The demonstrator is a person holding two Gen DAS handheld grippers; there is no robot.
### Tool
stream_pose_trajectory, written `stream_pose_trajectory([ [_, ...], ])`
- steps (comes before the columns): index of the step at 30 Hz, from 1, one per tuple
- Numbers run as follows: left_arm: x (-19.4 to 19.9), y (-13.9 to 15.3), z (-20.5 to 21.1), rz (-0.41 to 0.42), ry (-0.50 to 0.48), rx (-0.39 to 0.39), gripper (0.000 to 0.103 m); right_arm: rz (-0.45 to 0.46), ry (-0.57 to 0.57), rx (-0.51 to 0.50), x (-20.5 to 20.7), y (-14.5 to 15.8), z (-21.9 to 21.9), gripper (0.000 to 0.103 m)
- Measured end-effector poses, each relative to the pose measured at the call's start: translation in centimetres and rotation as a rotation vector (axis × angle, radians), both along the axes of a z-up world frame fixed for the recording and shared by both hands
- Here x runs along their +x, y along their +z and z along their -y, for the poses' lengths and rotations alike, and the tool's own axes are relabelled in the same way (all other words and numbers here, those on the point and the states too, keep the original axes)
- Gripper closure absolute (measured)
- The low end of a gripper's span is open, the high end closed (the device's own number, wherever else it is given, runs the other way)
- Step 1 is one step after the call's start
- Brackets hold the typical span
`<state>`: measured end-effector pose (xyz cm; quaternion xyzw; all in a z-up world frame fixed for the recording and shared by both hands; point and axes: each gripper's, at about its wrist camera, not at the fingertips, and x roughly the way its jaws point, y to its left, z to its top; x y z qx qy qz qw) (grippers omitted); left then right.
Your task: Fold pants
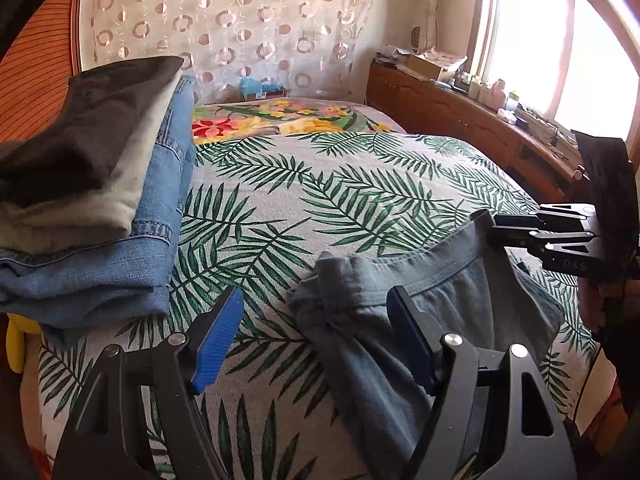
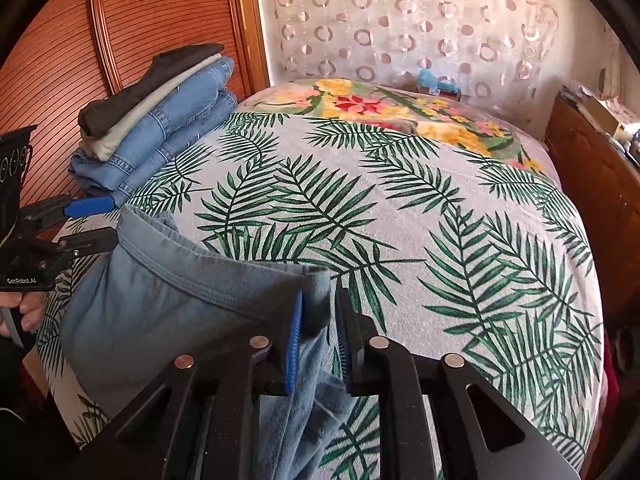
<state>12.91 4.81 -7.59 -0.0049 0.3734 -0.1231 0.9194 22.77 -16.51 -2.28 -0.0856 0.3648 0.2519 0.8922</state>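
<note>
Broadly, a bed (image 1: 360, 184) fills both views, covered by a grey spread printed with green palm fronds; a floral blanket (image 2: 400, 108) lies at its far end. Wooden slatted panel (image 2: 80, 40) on the left, ring-patterned curtain (image 1: 240, 20) behind, low wooden cabinet (image 1: 440, 108) under a bright window (image 1: 560, 52) on the right.

Stack of folded clothes (image 2: 160, 120) at the bed's left edge: two pairs of blue jeans at the bottom, a pale piece, a dark piece on top.

Pants (image 2: 168, 312), grey-blue, lie on the near part of the bed, waistband toward the far side, cloth bunched at the left end.

Left claw (image 1: 316, 340): spread wide, blue pads well apart. The bunched left end of the pants sits between the fingers; neither pad presses it.

Right claw (image 2: 320, 344): nearly closed, narrow gap, fingers either side of the waistband's right corner. Cloth runs between the pads; a firm pinch cannot be confirmed from either view.
</note>
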Motion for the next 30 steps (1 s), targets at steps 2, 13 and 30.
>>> stream_pose_trajectory([
  [2, -0.5, 0.2, 0.1, 0.005, -0.001, 0.000, 0.028, 0.006, -0.010, 0.000, -0.7, 0.2, 0.5, 0.072],
  [13, -3.9, 1.1, 1.5, 0.031, -0.030, 0.013, 0.028, 0.023, -0.074, 0.039, -6.5, 1.0, 3.7, 0.067],
  [30, -7.4, -1.8, 1.8, -0.041, -0.038, 0.008, 0.032, 0.018, -0.100, 0.074, -13.1, 0.0, 5.7, 0.066],
])
